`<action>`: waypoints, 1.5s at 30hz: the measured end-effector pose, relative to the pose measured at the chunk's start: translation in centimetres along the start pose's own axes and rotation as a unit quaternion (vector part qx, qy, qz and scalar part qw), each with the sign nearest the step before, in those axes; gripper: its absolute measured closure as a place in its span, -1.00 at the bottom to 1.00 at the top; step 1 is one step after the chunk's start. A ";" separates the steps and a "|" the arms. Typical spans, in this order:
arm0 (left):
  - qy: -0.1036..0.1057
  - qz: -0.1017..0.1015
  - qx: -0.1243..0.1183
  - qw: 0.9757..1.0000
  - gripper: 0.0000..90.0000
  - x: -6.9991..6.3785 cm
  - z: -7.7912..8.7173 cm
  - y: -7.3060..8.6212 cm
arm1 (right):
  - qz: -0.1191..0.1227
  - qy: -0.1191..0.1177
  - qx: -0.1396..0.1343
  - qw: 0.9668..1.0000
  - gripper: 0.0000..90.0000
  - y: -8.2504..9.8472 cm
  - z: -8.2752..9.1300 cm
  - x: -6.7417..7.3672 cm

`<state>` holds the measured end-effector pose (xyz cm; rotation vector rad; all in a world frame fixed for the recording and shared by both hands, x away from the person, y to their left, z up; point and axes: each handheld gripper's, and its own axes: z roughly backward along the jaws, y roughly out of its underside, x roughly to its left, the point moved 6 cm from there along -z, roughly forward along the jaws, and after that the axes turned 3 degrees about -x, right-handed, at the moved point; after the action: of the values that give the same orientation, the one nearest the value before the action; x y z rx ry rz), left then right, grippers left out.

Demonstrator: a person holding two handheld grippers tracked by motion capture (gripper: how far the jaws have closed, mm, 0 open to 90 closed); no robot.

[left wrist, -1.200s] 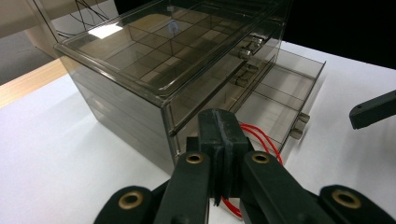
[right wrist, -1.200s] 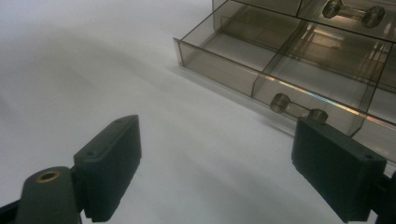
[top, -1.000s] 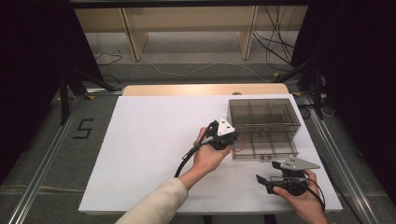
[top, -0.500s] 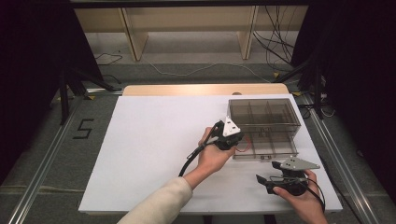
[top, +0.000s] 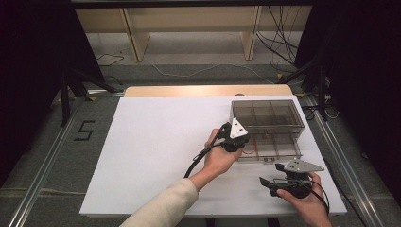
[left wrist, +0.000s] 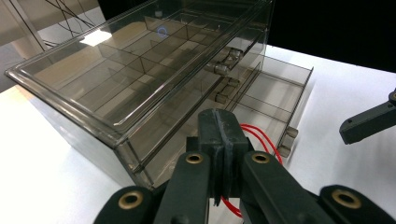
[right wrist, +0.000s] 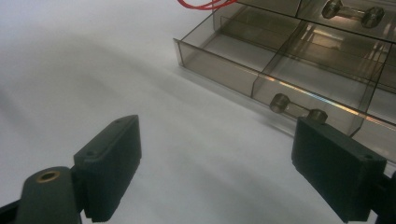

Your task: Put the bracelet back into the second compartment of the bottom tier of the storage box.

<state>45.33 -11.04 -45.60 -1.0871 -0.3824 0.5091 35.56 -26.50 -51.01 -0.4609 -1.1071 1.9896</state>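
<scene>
A smoky clear drawer box (top: 267, 115) (left wrist: 116, 79) stands at the right of the white table (top: 156, 142). Its bottom drawer (top: 279, 152) (left wrist: 285, 93) (right wrist: 280, 60) is pulled out, with dividers and a clear handle. My left gripper (top: 242, 144) (left wrist: 219, 128) is at the drawer's left end, shut on a thin red wire (top: 250, 142) (left wrist: 261, 136) (right wrist: 205, 4) that loops over the left compartment. My right gripper (top: 268, 185) (right wrist: 229, 172) is low near the front right of the table, open and holding nothing, a short way in front of the drawer.
Wooden shelf legs (top: 132, 38) and loose cables (top: 279, 52) lie on the floor beyond the table. Metal rails (top: 340, 170) run along both sides, and a "5" (top: 84, 130) is marked on the floor at the left. Bare white surface spreads left of the box.
My left gripper has moved right, carrying the red wire up to the open drawer's left end. The right gripper has stayed in place.
</scene>
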 end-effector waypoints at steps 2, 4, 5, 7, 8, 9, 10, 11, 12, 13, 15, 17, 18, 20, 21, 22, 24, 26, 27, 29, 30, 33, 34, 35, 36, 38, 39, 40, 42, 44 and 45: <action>0.001 0.001 -0.001 1.000 1.00 -0.1 -0.1 0.0 | -0.002 0.000 0.000 1.000 -0.63 0.0 0.0 0.0; 0.001 0.002 -0.003 1.000 1.00 -0.2 -0.2 0.0 | -0.002 0.000 0.000 1.000 -0.63 0.0 0.0 0.0; 0.001 0.001 -0.003 1.000 1.00 -0.2 -0.3 0.0 | -0.002 0.001 0.000 1.000 -0.63 0.0 0.0 0.0; 0.002 -0.004 -0.001 1.000 1.00 -0.2 -0.4 0.0 | -0.002 0.001 0.000 1.000 -0.63 0.0 0.0 0.0; 0.002 -0.005 -0.001 1.000 1.00 -0.2 -0.4 0.0 | -0.003 0.001 0.002 1.000 -0.63 0.0 0.0 0.0; 0.001 -0.002 -0.004 1.000 1.00 -0.3 -0.5 -0.1 | -0.003 0.001 0.002 1.000 -0.63 0.0 0.0 0.0; 0.002 -0.003 -0.004 1.000 1.00 -0.3 -0.6 -0.1 | -0.004 0.001 0.002 1.000 -0.63 0.0 0.0 0.0; 0.003 -0.006 -0.003 1.000 1.00 -0.3 -0.6 -0.1 | -0.004 0.001 0.002 1.000 -0.63 0.0 0.0 0.0; 0.002 -0.005 -0.005 1.000 1.00 -0.4 -0.7 -0.2 | -0.004 0.000 0.001 1.000 -0.63 0.0 0.0 0.0; 0.002 -0.007 -0.006 1.000 1.00 -0.4 -0.7 -0.2 | -0.003 0.000 0.001 1.000 -0.63 0.0 0.0 0.0; 0.003 -0.011 -0.005 1.000 1.00 -0.4 -0.8 -0.2 | -0.003 0.001 0.002 1.000 -0.63 0.0 0.0 0.0; 0.004 -0.013 -0.005 1.000 1.00 -0.5 -0.9 -0.3 | -0.003 0.001 0.002 1.000 -0.63 0.0 0.0 0.0; 0.004 -0.015 -0.005 1.000 1.00 -0.5 -0.9 -0.3 | -0.003 0.001 0.001 1.000 -0.63 0.0 0.0 0.0; 0.005 -0.012 -0.008 1.000 1.00 -0.6 -1.1 -0.3 | -0.002 0.001 0.001 1.000 -0.63 0.0 0.0 0.0; 0.006 -0.014 -0.006 1.000 1.00 -0.6 -1.2 -0.3 | -0.002 0.001 0.001 1.000 -0.63 0.0 0.0 0.0; 0.006 -0.014 -0.007 1.000 1.00 -0.7 -1.3 -0.3 | -0.002 0.001 0.001 1.000 -0.63 0.0 0.0 0.0; 0.007 -0.013 -0.008 1.000 1.00 -0.7 -1.4 -0.4 | -0.001 0.001 0.000 1.000 -0.63 0.0 0.0 0.0; 0.007 -0.015 -0.008 1.000 1.00 -0.8 -1.5 -0.4 | 0.000 0.000 0.002 1.000 -0.63 0.0 0.1 0.0; 0.008 -0.016 -0.007 1.000 1.00 -0.8 -1.6 -0.4 | -0.002 0.001 0.001 1.000 -0.63 0.0 0.1 0.0; 0.009 -0.018 -0.007 1.000 1.00 -0.8 -1.7 -0.5 | -0.002 0.000 0.001 1.000 -0.63 0.0 0.1 0.0; 0.008 -0.015 -0.010 1.000 1.00 -0.9 -1.8 -0.6 | -0.002 0.001 0.001 1.000 -0.63 0.0 0.1 0.0; 0.010 -0.020 -0.008 1.000 1.00 -0.9 -1.9 -0.6 | 0.000 0.000 0.001 1.000 -0.63 0.0 0.1 0.0; 0.010 -0.022 -0.006 1.000 1.00 -0.9 -1.9 -0.6 | 0.000 0.000 0.001 1.000 -0.63 0.0 0.1 0.0; 0.011 -0.023 -0.005 1.000 1.00 -0.9 -2.0 -0.6 | 0.000 0.000 0.001 1.000 -0.63 0.0 0.1 0.0; 0.012 -0.024 -0.005 1.000 1.00 -1.0 -2.0 -0.6 | -0.001 0.000 0.000 1.000 -0.63 0.0 0.1 0.0; 0.011 -0.023 -0.006 1.000 1.00 -1.0 -2.2 -0.7 | -0.001 0.000 0.000 1.000 -0.63 0.0 0.1 0.0; 0.012 -0.024 -0.005 1.000 1.00 -1.0 -2.2 -0.6 | -0.001 0.000 0.000 1.000 -0.63 0.0 0.1 0.1; 0.012 -0.022 -0.007 1.000 1.00 -1.1 -2.3 -0.7 | -0.001 0.000 0.000 1.000 -0.63 0.0 0.1 0.0; 0.012 -0.023 -0.006 1.000 1.00 -1.1 -2.4 -0.6 | -0.001 0.000 0.000 1.000 -0.63 0.0 0.1 0.0; 0.013 -0.024 -0.006 1.000 1.00 -1.2 -2.6 -0.7 | 0.001 0.000 -0.001 1.000 -0.63 0.0 0.1 0.0; 0.014 -0.026 -0.006 1.000 1.00 -1.2 -2.6 -0.7 | 0.001 -0.001 -0.002 1.000 -0.63 0.0 0.1 0.0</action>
<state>45.87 -13.89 -46.11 -1.0912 -0.3886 0.4467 35.52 -26.51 -50.94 -0.4635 -1.1118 1.9906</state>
